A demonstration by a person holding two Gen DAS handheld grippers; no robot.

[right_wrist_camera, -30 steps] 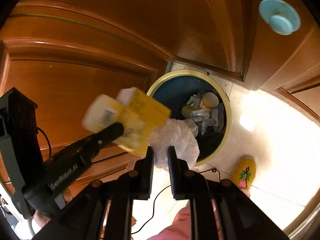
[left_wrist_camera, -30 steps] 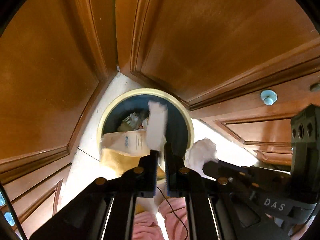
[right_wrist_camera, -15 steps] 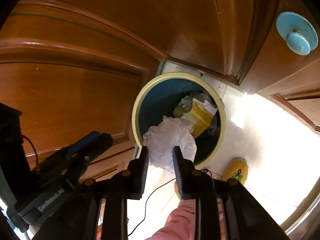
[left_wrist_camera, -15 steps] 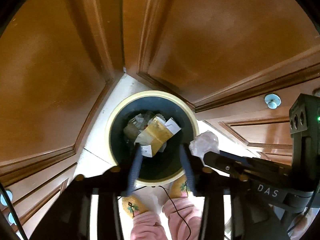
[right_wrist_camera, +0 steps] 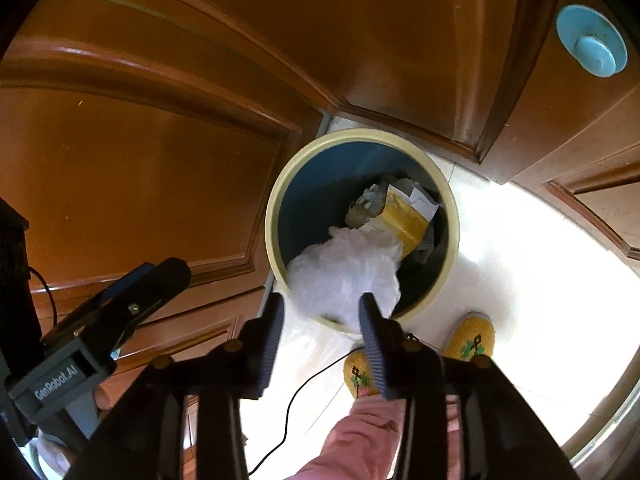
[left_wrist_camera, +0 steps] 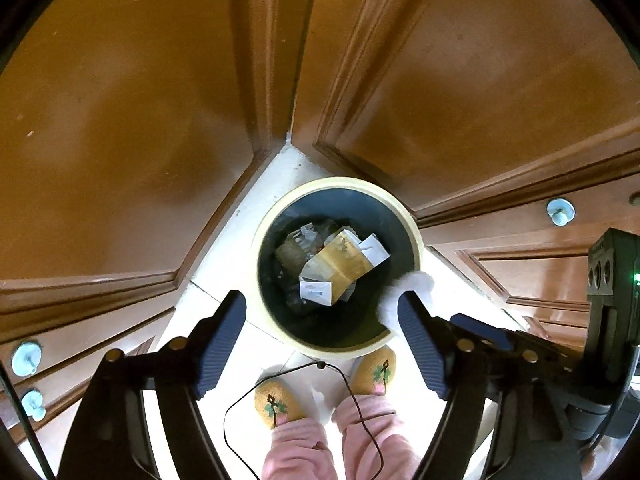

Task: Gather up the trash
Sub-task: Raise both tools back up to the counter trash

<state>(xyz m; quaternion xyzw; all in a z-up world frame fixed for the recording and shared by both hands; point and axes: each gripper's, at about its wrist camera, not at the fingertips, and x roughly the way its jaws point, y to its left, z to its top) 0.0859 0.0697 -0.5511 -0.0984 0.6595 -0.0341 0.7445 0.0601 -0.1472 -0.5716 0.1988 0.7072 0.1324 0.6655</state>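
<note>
A round trash bin with a cream rim [left_wrist_camera: 416, 236] [right_wrist_camera: 276, 248] stands on the floor in a corner of wooden cabinets. Inside lie a yellow packet [left_wrist_camera: 340, 264] [right_wrist_camera: 404, 220] and other scraps. My left gripper [left_wrist_camera: 320, 344] is open and empty above the bin's near rim. My right gripper [right_wrist_camera: 322, 316] has its jaws parted, with a crumpled white plastic bag [right_wrist_camera: 344, 268] just ahead of them over the bin's near edge; the bag also shows in the left wrist view [left_wrist_camera: 404, 288]. I cannot see whether the fingers still touch it.
Brown wooden cabinet doors [left_wrist_camera: 120, 100] enclose the bin on the left, back and right, with pale blue knobs [left_wrist_camera: 561, 211] [right_wrist_camera: 591, 40]. The person's yellow slippers [left_wrist_camera: 280, 402] [right_wrist_camera: 470, 336] and a thin black cable [left_wrist_camera: 240, 400] lie on the white tiled floor [right_wrist_camera: 520, 248].
My left gripper opened and the yellow packet dropped into the bin. My right gripper's jaws have spread apart around the white bag, which now sits lower over the bin's rim.
</note>
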